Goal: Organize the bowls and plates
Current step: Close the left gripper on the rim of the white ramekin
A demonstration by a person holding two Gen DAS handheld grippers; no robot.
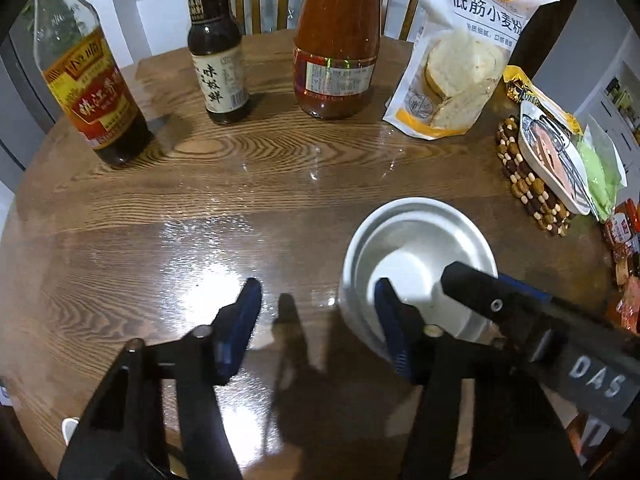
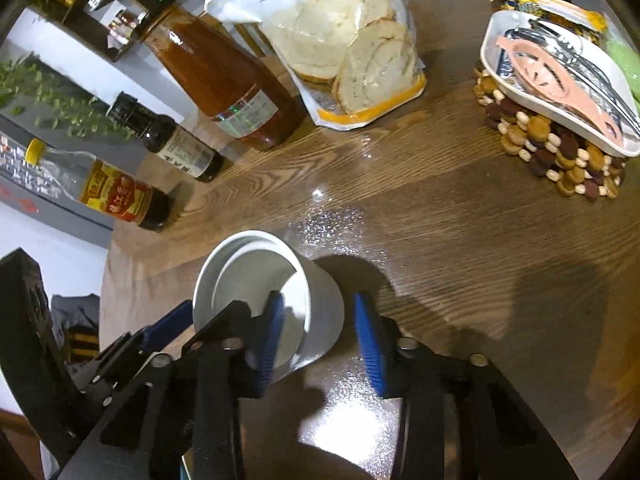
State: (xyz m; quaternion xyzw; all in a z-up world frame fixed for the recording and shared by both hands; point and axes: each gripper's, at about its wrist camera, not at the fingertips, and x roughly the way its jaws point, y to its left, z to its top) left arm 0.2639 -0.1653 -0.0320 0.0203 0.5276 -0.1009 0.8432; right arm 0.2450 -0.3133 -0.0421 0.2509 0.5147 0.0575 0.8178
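Note:
A white bowl [image 1: 416, 248], seemingly with a second one nested inside, stands on the round wooden table [image 1: 160, 220]. My left gripper [image 1: 318, 282] straddles the bowl's left wall: one blue-padded finger [image 1: 390, 320] is inside the bowl, the other stands well clear on the table. It is open. In the right wrist view my right gripper [image 2: 318, 296] straddles the wall of the same bowl [image 2: 324, 312] on the opposite side, with one pad inside and one just outside. A small gap shows, so it is open. Each view shows a finger [image 1: 472, 288] of the other gripper.
Along the far side stand a vinegar bottle [image 1: 96, 108], a dark sauce bottle [image 1: 218, 68], a red sauce bottle [image 1: 336, 48] and a flour bag [image 1: 456, 60]. On the right, a white dish [image 1: 552, 160] of utensils rests on a beaded trivet [image 1: 524, 188], with snack packets [image 1: 624, 240] nearby.

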